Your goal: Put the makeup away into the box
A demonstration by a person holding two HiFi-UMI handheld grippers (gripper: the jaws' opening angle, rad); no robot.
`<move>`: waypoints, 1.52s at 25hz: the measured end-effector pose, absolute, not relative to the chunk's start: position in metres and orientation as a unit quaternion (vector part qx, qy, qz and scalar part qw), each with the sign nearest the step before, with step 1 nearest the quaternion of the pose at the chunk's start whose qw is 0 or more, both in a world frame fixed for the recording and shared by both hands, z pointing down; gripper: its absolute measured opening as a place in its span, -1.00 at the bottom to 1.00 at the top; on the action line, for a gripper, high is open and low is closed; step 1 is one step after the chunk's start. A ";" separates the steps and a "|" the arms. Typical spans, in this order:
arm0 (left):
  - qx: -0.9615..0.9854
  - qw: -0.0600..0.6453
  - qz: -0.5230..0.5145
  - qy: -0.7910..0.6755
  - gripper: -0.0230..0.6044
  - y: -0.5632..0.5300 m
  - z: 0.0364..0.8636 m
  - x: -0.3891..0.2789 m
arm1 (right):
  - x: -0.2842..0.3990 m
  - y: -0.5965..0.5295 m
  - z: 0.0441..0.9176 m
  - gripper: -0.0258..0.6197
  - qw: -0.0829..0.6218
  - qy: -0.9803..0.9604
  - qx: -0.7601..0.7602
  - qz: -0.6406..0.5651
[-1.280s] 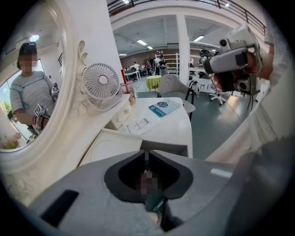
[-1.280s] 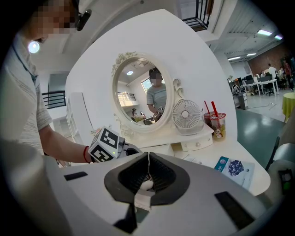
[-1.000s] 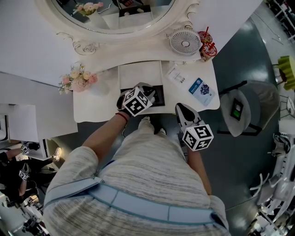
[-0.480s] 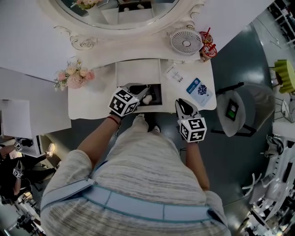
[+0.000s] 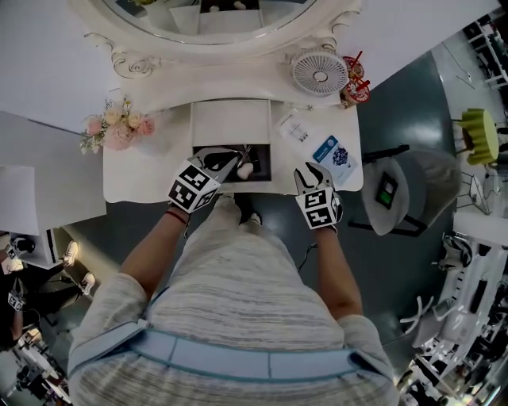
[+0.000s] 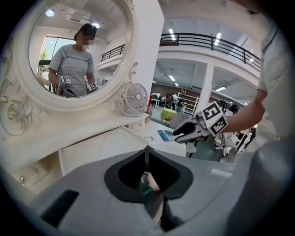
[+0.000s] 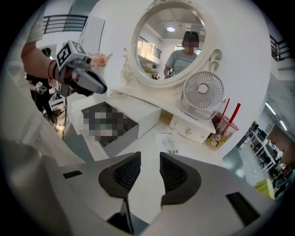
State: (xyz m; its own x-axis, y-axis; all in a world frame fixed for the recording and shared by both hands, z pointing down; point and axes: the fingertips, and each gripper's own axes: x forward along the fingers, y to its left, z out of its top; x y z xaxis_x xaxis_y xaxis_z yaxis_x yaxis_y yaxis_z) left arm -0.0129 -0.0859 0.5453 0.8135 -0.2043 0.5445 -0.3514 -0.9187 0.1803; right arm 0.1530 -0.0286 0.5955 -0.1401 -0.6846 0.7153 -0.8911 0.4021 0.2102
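Left gripper (image 5: 230, 158): jaws closed tip to tip, pointing down into the near-left part of the open box (image 5: 267, 162). Its own view shows a small green thing (image 6: 145, 191) right at the seam behind the tips. Can't tell if it's pinched or just lying in the box below. Pale egg-shaped sponge (image 5: 246, 169) sits in the dark compartment, just ahead and right of the left gripper's tips. Other contents in there are too small to tell. The box's white cover (image 5: 230, 123) lies beyond the dark compartment, further out from the left gripper towards the mirror (image 5: 214, 24). Right gripper (image 5: 308, 170): jaws have just been opening and are now clearly apart. Nothing is between them, only bare white surface (image 5: 151, 170) under the gap. It hangs off the box's right side, near the surface's front edge, well apart from the left gripper. Ahead of the right gripper, the blue card (image 5: 333, 153) is just beyond its tips on the right and the white leaflet (image 5: 294, 127) a bit further out. The fan (image 5: 319, 73) and red cups (image 5: 355, 79) are at the back. Flowers (image 5: 117, 129) are well out to the left gripper's left.
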 end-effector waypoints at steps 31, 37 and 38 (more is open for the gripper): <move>0.953 0.135 0.259 -0.079 -0.87 -0.072 0.572 -0.003 | 0.193 -0.057 0.682 -0.64 0.665 -0.631 0.384 -0.110; 0.952 0.139 0.263 -0.067 -0.87 -0.070 0.576 0.004 | 0.191 -0.066 0.683 -0.64 0.665 -0.628 0.385 -0.128; 0.952 0.139 0.263 -0.066 -0.87 -0.070 0.575 0.004 | 0.190 -0.067 0.683 -0.65 0.664 -0.628 0.384 -0.128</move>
State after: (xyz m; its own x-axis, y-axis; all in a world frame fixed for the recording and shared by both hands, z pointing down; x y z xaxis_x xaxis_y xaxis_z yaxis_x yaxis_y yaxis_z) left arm 0.0042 -0.0699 0.5755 0.8532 -0.0529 0.5189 -0.1994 -0.9524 0.2308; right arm 0.1905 -0.0667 0.6832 0.1773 -0.6535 0.7358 -0.3122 0.6717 0.6718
